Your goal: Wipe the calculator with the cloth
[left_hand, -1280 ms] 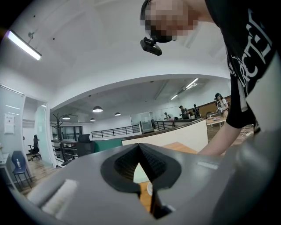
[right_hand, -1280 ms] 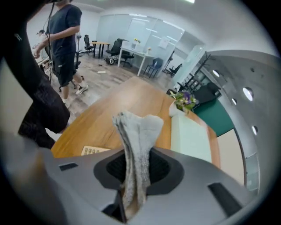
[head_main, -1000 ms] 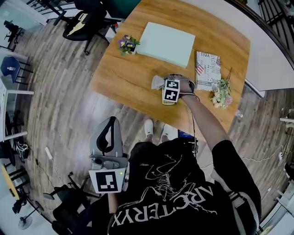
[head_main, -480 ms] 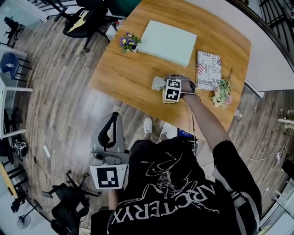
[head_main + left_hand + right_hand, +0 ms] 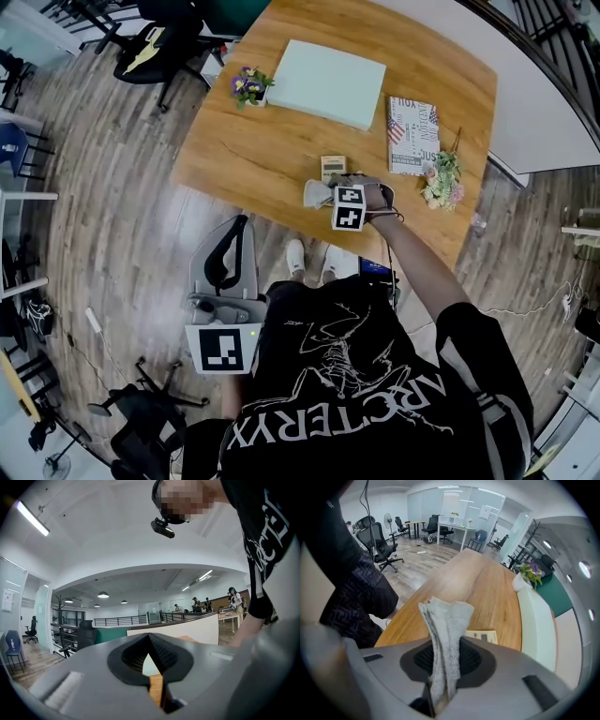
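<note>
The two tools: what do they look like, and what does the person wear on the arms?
Both the left tool and the right tool have a smooth grey body with black ribbed pads. Each carries a white cube with black square markers. The person wears a black short-sleeved T-shirt with white print.

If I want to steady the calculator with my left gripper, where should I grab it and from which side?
Likely across its narrow width, coming from above: the calculator lies flat on the table, so only its long edges offer grip. Stay clear of the cloth in the right gripper.
</note>
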The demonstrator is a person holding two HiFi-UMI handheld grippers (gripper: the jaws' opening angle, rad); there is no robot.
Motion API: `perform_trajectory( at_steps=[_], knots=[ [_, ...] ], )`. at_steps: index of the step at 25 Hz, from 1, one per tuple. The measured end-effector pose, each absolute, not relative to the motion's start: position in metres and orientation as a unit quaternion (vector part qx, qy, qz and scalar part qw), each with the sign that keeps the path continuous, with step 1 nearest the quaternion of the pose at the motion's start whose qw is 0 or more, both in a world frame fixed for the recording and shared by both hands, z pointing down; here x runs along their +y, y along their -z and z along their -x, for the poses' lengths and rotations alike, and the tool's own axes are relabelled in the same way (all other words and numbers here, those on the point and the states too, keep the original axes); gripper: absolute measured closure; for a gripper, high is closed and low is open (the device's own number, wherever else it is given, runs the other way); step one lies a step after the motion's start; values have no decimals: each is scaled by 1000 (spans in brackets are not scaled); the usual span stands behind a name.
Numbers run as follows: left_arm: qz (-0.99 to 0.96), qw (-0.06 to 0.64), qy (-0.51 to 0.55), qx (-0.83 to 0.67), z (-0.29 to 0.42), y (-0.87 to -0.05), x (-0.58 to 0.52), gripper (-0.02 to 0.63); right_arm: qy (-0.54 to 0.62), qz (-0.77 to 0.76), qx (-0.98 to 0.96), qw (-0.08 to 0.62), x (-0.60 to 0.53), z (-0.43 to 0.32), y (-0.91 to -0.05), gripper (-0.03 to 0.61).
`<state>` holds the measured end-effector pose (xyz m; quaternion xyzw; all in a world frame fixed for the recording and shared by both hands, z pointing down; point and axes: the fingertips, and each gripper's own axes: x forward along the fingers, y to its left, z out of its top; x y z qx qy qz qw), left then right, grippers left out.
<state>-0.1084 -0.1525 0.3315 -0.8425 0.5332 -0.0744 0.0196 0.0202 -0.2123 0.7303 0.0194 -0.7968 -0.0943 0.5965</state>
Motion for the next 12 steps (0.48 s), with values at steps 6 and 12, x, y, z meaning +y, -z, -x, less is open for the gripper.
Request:
perform_trajectory(
  at_steps=[6, 12],
  knots=[
    [850, 18, 67, 523, 102, -332, -156, 604, 83, -11, -803, 590, -180, -21, -732, 486],
    [852, 18, 65, 519, 100, -330, -156, 604, 82, 7, -800, 594, -159, -19, -737, 486]
  ],
)
